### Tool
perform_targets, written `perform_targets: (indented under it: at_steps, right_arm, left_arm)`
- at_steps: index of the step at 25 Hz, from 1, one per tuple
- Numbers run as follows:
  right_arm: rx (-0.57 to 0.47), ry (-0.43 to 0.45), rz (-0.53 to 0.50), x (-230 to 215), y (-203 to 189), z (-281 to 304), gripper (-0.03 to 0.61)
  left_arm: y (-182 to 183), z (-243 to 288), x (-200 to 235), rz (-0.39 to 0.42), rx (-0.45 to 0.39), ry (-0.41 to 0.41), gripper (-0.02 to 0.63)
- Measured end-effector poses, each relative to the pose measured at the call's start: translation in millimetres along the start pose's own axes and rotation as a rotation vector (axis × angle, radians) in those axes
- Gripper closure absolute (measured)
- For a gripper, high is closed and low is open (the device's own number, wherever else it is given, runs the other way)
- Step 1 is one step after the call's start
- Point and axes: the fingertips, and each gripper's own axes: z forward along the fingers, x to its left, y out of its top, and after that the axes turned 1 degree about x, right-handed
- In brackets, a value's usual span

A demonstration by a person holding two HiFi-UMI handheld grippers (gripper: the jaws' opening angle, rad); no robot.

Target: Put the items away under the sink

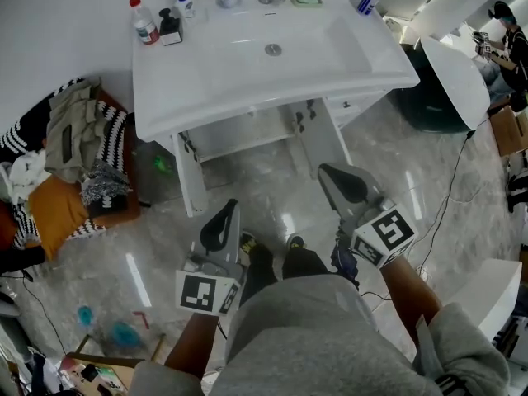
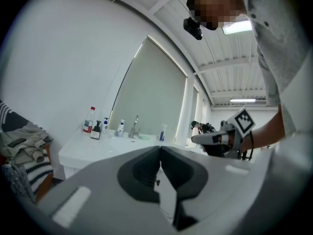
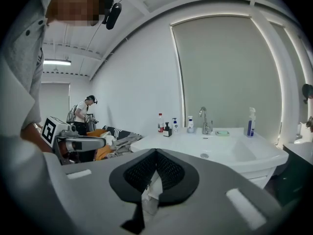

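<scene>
In front of the sink, the left gripper and right gripper are both clenched with nothing between the jaws. They are held short of the basin, apparently ready to reach. The items to store, among them a red-capped bottle and a blue spray bottle, stand along the sink's back edge. The cabinet below stands open, apparently to receive them.

cabinet half hidden beneath sink, bottle label illegible
</scene>
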Motion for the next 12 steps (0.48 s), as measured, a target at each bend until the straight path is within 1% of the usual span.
perform_targets:
  at_steps: [6,9,12]
  right_arm:
    - [-0.022,-0.001,-0.019,-2.5,-2.3,-19.6,0.578]
    - [-0.044,0.0,-0.009,-7.6,-6.3,-38.1,0.578]
    - [-0.072,0.018,0.012,-12.2,-13.7,-68.3,0.578]
  left_arm:
    - [8.4,-12.9,-20.5,0.014,-0.012,0.029,0.603]
    - [7.3,-17.8,-44.0,0.027,0.0,0.038,0.603]
    - [5.3,-23.7,-78.4,0.017,-0.012,0.038,0.603]
